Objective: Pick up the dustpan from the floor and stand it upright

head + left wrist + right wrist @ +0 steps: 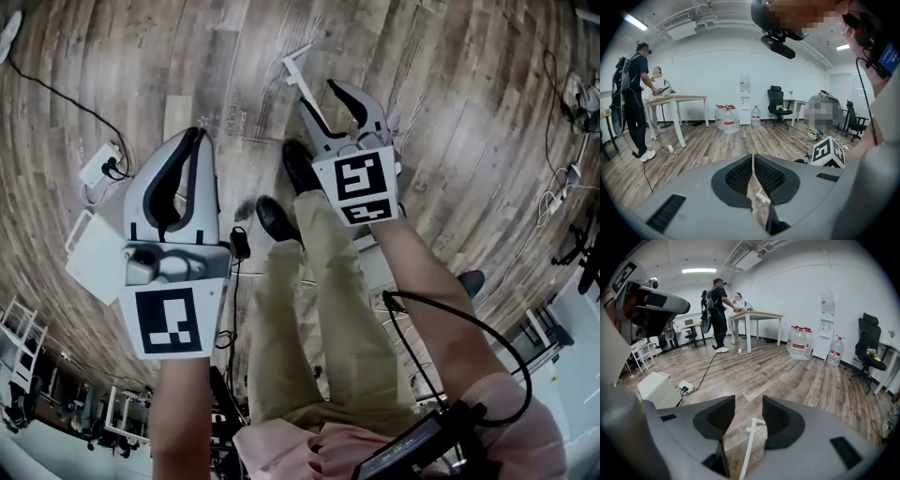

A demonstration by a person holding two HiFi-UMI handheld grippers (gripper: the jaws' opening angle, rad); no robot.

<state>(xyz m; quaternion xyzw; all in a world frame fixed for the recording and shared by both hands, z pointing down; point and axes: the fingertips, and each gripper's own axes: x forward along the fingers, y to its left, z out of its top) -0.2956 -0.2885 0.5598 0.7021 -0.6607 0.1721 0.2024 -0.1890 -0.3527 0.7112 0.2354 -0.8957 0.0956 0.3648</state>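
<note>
The dustpan shows only as a thin white handle slanting over the wooden floor; its pan is hidden. In the right gripper view the handle rises from below into the gap between the jaws. My right gripper is open around it, and the pads stand apart from the handle on both sides. My left gripper hangs to the left over bare floor. It is shut with its tips touching and nothing between them.
The person's dark shoes stand just beside the handle. A white ribbed box and a power strip with a black cable lie at the left. Further off are a table, water bottles, an office chair and two people.
</note>
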